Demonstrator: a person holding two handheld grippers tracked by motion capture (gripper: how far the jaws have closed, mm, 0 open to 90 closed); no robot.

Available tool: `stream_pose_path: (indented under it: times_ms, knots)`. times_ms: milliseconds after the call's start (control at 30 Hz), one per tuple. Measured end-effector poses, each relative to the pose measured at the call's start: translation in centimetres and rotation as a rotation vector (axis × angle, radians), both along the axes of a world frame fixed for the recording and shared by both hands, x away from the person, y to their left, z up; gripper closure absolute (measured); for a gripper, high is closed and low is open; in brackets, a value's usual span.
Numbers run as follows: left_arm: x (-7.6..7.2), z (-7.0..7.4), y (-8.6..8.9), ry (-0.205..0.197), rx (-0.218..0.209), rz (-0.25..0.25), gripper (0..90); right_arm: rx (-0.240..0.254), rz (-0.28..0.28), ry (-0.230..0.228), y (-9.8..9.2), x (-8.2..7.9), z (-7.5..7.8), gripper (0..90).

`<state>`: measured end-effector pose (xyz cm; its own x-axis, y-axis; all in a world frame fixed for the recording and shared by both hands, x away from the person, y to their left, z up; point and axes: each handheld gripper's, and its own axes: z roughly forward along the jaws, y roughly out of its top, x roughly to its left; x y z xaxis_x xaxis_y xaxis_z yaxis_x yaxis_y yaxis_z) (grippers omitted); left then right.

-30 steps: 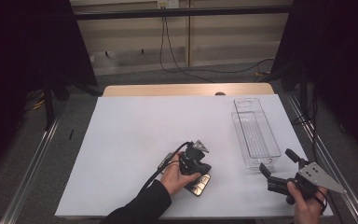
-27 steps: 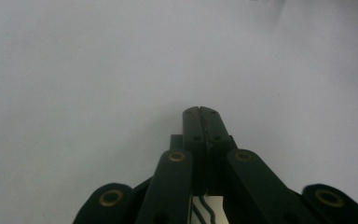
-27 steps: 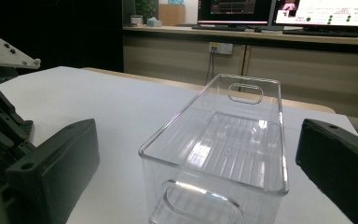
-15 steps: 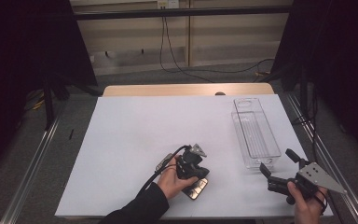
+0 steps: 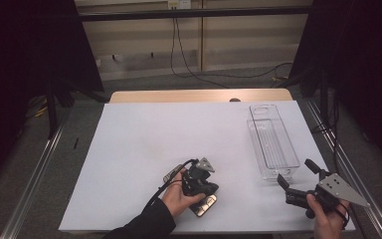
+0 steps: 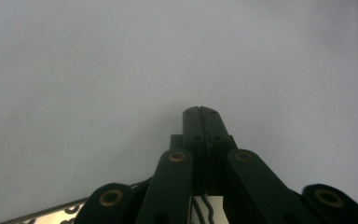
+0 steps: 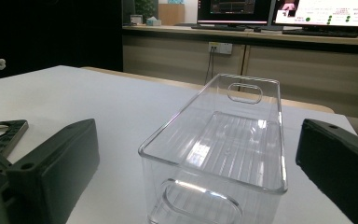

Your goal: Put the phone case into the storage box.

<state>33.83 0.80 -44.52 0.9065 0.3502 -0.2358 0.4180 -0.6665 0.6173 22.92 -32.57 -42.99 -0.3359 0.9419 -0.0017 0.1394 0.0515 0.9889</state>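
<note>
Clear plastic bin (image 5: 273,142) is sitting at the right side of the white table sheet (image 5: 144,144), long axis running near to far, apparently empty, with an oval handle cut-out in each end wall. We are holding the right gripper (image 5: 298,178) just beside its near end, jaws spread wide and framing that end wall in the right gripper view (image 7: 214,154), not touching it. We are judging the bin as light, rigid and thin-walled, slick on its glossy faces and liable to skate on the sheet if nudged; the best hold is looking like a pinch over the near rim or through the near cut-out, one jaw inside and one outside. The left gripper (image 5: 201,181) is resting low near the middle of the sheet's near edge, its jaws pressed together on nothing (image 6: 201,122), beside a small shiny flat object (image 5: 205,204) we cannot identify. The sheet is lying smooth and matte over a wooden tabletop (image 5: 199,95). Far off, cables are hanging against a pale panelled wall, and monitors (image 7: 279,10) are glowing on a counter.
</note>
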Motion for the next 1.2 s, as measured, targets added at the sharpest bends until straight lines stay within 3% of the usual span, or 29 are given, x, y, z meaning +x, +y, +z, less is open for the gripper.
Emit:
stream_pose_path:
  times_ms: [133, 667, 1200]
  knots:
    - [-0.6, 0.2, 0.6, -0.014, 0.021, -0.008, 90.0, 0.001, 0.003, 0.001, 0.0, 0.0, 0.0, 0.0]
    - [-2.2, 0.1, 2.1, 0.055, -0.019, -0.019, 90.0, 0.0, 0.003, 0.002, 0.1, 0.0, 0.0, 0.0]
    - [-3.1, 0.1, 3.8, 0.067, -0.015, -0.016, 90.0, -0.003, 0.005, 0.0, 0.1, 0.0, 0.0, 0.0]
